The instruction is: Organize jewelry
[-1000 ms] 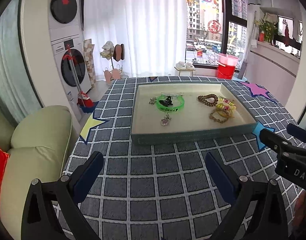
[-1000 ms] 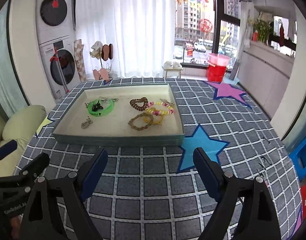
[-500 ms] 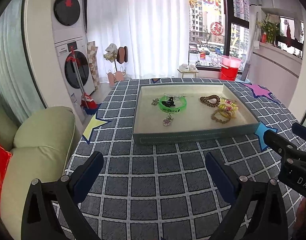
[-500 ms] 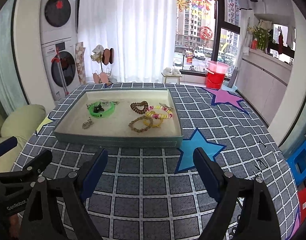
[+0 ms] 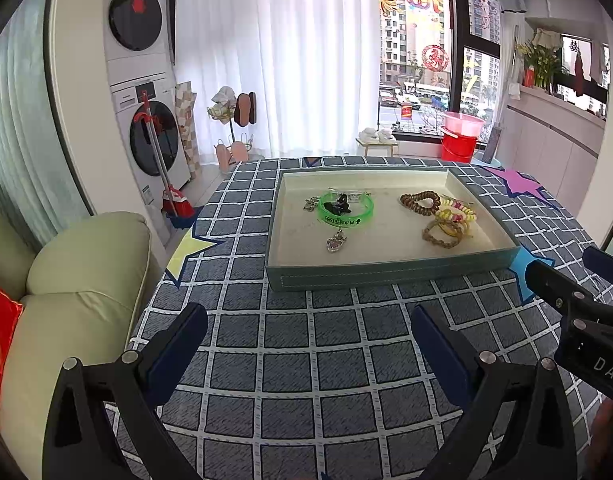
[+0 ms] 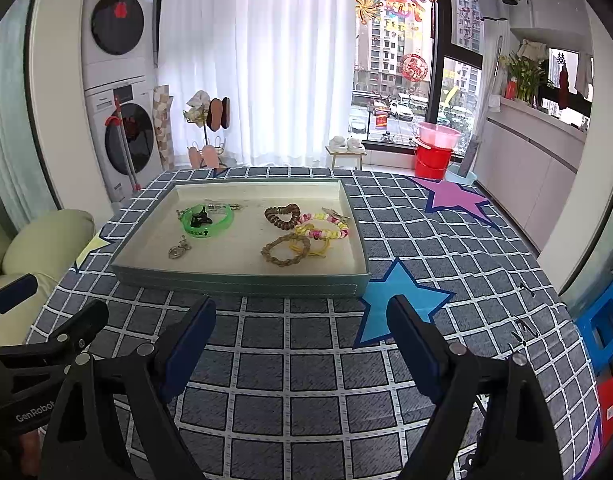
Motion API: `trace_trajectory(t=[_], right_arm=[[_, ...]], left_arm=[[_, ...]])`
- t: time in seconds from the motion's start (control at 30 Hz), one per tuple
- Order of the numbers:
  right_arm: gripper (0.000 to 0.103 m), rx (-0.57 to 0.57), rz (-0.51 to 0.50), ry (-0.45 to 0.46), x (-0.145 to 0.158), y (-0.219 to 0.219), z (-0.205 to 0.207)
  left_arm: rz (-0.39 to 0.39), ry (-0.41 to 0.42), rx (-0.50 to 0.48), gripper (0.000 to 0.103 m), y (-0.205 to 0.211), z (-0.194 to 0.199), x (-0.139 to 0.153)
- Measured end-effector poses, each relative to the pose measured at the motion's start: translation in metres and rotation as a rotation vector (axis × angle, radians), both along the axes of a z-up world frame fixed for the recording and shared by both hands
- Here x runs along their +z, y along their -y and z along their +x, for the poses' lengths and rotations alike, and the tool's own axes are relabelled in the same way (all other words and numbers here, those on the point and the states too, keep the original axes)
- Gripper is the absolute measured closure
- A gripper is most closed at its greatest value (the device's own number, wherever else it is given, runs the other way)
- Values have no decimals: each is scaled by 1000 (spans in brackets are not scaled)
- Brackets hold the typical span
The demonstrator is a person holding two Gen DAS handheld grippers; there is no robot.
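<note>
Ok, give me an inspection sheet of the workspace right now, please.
Surface: checked tablecloth with coloured stars.
Job's things: tray holding green bracelet, black clip inside it, brown hair tie, braided bracelet, beaded bracelet, pendant.
Clutter: nothing seen on the cloth.
Grippers: left gripper and right gripper open, empty, short of the tray.
Cables: nothing seen.
Surroundings: sofa, washing machines, red bucket.

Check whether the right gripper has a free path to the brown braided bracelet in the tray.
Probably yes. The right gripper is open over bare tablecloth, and the brown braided bracelet lies uncovered near the tray front wall; only that low wall intervenes.
</note>
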State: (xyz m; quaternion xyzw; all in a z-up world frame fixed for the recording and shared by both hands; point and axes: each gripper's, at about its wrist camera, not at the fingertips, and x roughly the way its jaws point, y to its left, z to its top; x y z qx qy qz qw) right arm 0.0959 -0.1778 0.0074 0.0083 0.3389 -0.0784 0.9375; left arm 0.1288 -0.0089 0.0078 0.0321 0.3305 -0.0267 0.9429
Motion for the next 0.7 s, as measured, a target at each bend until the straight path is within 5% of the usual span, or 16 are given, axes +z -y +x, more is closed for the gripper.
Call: trace_trajectory(t=[0.7], right_arm=[[14,7,2,-1,0,-4,1]], left_arm=[[-8,-7,7,0,0,-1,-1]])
